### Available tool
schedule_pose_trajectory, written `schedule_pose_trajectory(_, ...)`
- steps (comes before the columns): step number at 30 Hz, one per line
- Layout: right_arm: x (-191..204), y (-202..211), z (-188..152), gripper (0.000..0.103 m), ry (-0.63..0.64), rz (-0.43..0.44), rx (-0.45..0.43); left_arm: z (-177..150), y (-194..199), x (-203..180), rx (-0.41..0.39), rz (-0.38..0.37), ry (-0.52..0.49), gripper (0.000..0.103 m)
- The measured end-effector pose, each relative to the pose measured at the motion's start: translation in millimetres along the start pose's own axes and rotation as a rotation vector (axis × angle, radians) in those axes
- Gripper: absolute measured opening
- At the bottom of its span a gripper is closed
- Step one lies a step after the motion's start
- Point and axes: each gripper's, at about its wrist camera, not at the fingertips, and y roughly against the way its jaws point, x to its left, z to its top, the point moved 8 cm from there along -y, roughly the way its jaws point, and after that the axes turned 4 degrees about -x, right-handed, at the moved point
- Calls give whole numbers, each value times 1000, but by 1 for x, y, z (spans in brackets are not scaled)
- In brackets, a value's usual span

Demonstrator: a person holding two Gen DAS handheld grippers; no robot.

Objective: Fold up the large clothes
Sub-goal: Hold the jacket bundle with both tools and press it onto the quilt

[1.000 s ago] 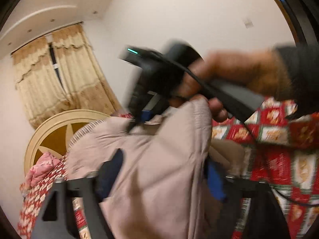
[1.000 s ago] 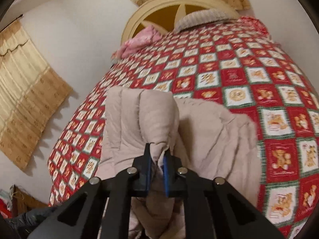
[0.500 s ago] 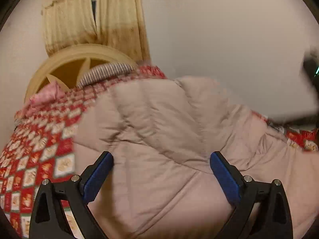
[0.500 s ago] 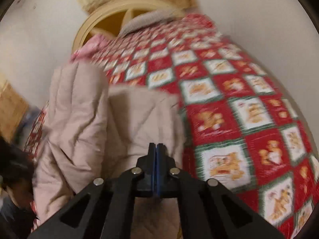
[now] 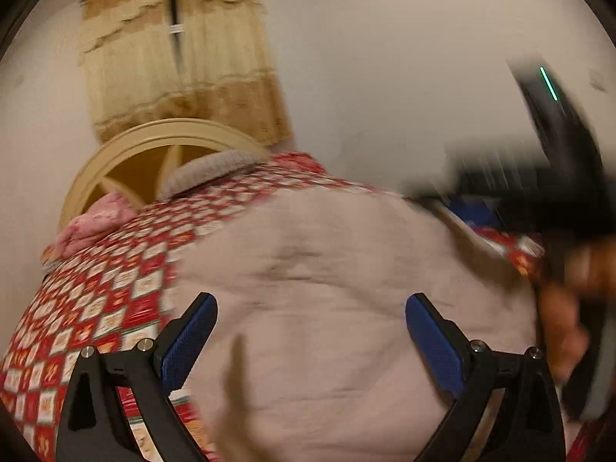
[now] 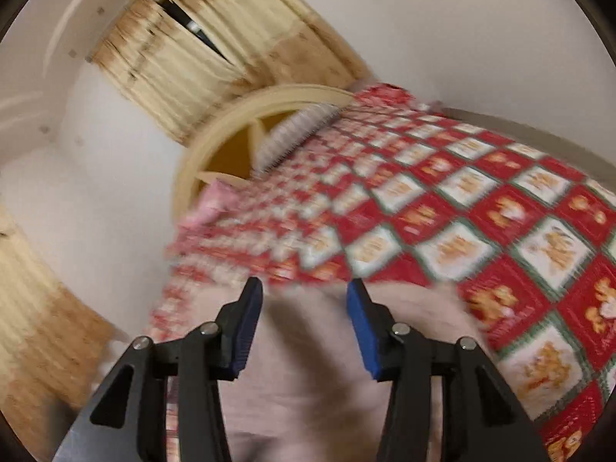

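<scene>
A beige padded jacket (image 5: 327,288) lies folded on the bed's red patterned quilt (image 5: 115,292). My left gripper (image 5: 311,315) is open and empty, its blue pads wide apart just above the jacket. My right gripper (image 6: 304,304) is open and empty over the jacket's far edge (image 6: 308,377). In the left wrist view the right gripper (image 5: 558,177) appears blurred at the right, held in a hand, beyond the jacket's right edge.
The quilt (image 6: 481,231) covers the bed. A round cream headboard (image 5: 154,161), a striped pillow (image 5: 208,169) and a pink pillow (image 5: 96,219) are at the far end. Curtains (image 5: 177,69) hang behind. White walls surround the bed.
Both grippers let go of the jacket and opened; the jacket dropped flat onto the quilt. The right gripper swung up and to the right, away from the fold.
</scene>
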Motion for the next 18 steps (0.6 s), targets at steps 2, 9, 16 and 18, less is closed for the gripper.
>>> schedule_pose_trajectory(2,-17,-2,-13,50,26,-70,-11,13,-3,11,-1,35,71,99)
schedule_pose_trajectory(9,-33,-2,-11,52,164,-195,-21,19,-58,-6,123,107,7,99)
schedule_pose_trajectory(16,-56,-24,-30,61,199,-236,55,-38,-106,12,260,45,142,102)
schedule_pose_trajectory(18,-58,-30,-36,63,199,-245,69,-44,-109,12,267,60,142,102)
